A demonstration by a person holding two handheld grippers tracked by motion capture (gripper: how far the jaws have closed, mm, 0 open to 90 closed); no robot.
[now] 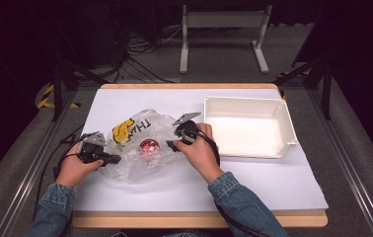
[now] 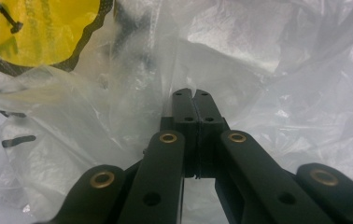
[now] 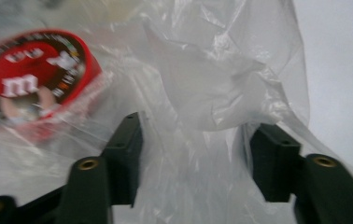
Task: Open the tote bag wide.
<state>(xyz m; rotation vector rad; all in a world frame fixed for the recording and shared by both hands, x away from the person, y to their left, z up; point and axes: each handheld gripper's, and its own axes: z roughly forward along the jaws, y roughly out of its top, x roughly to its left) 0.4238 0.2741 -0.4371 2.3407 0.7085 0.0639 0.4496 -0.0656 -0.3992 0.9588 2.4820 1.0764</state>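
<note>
High view showed a clear plastic bag (image 1: 137,148) lying crumpled on the white table (image 1: 253,187), its yellow printed patch at about eleven o'clock from the bag's middle and a round red candy tub (image 1: 149,146) sitting inside it near the centre. An empty white bin (image 1: 280,116) stood at roughly three o'clock from the bag, well apart from it. The left gripper (image 1: 110,159) sat at the bag's nine o'clock edge; in the left gripper view its jaws were pressed fully together, tips (image 2: 194,95) against the film, and they appeared to have a fold of plastic (image 2: 132,116) pinched, though the film between them could not be made out plainly. The right gripper (image 1: 170,145) came in at the bag's three o'clock side; in the right gripper view its jaws stood wide apart with a loose ridge of film (image 3: 198,140) rising between them, nothing clamped. The tub (image 3: 34,79) lay at about ten o'clock from that gripper, behind the plastic, near but not between the jaws. Judging by this, the right hand was the nearer one to the tub, which lay between the two grippers and closer to the right. Any reach for it would likely have had to go leftward and through or under the film, so the bag's mouth, which could not be located here, mattered most.
</note>
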